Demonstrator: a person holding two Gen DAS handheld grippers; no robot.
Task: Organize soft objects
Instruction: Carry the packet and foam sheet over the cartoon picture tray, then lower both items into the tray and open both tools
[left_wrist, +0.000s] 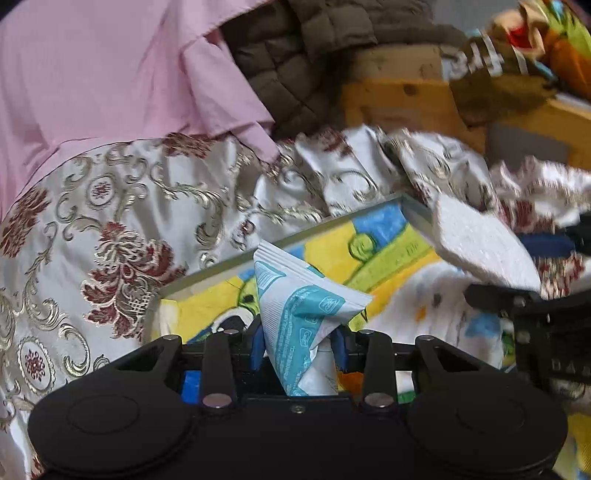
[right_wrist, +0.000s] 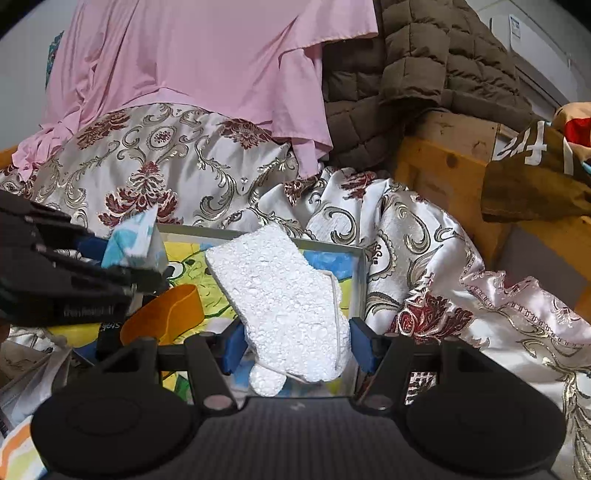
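Left gripper (left_wrist: 299, 349): clamped on a blue-and-white packet (left_wrist: 299, 314), held above the cartoon-printed box (left_wrist: 391, 236).
Right gripper (right_wrist: 297, 347): pinched a white foam piece (right_wrist: 284, 295) over the same box, apparently not touching it.
Surroundings: brocade cloth (right_wrist: 166, 173), pink garment (right_wrist: 207, 62).

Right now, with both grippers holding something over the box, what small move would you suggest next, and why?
Probably lower the right gripper and release the foam piece into the box: it already hangs above the open interior, while the left gripper holds the packet beside it.
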